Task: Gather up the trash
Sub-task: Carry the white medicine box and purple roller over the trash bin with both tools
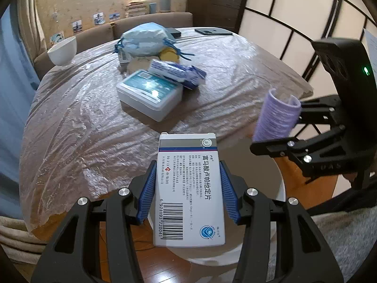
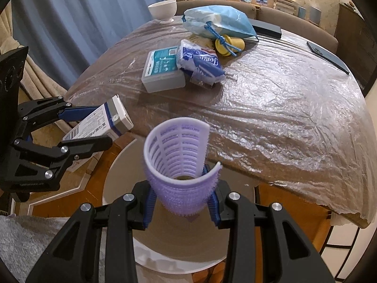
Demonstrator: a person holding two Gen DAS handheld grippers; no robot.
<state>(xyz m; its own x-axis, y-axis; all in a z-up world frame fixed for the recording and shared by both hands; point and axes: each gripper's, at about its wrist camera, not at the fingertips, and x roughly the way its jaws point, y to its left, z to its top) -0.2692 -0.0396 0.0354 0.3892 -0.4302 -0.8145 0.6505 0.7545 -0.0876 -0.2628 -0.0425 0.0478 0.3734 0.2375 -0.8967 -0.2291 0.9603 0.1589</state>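
Left gripper (image 1: 188,188): blue pads pinching a white medicine box (image 1: 188,188) by its long sides, barcode end nearest the cam, box tilted down over the round white bin (image 1: 281,184) below. Right gripper (image 2: 181,202): jaws pressed onto a purple hair roller (image 2: 179,165), a split bristly tube w/ its open end facing the cam, also above the bin, just off the table edge. In the right wrist view the left gripper w/ box sits beside the roller, apart from it.

Beyond: table (image 1: 70,122) under crinkly clear plastic film. Mid-table, a white box w/ teal label (image 1: 150,94), a tissue pack (image 1: 179,73) leaning on it. Further back a light-blue drawstring bag (image 1: 143,39), a yellow item (image 2: 229,43) just beside it. White bowl (image 1: 63,50) near far edge. Two dark flat items at the far side.
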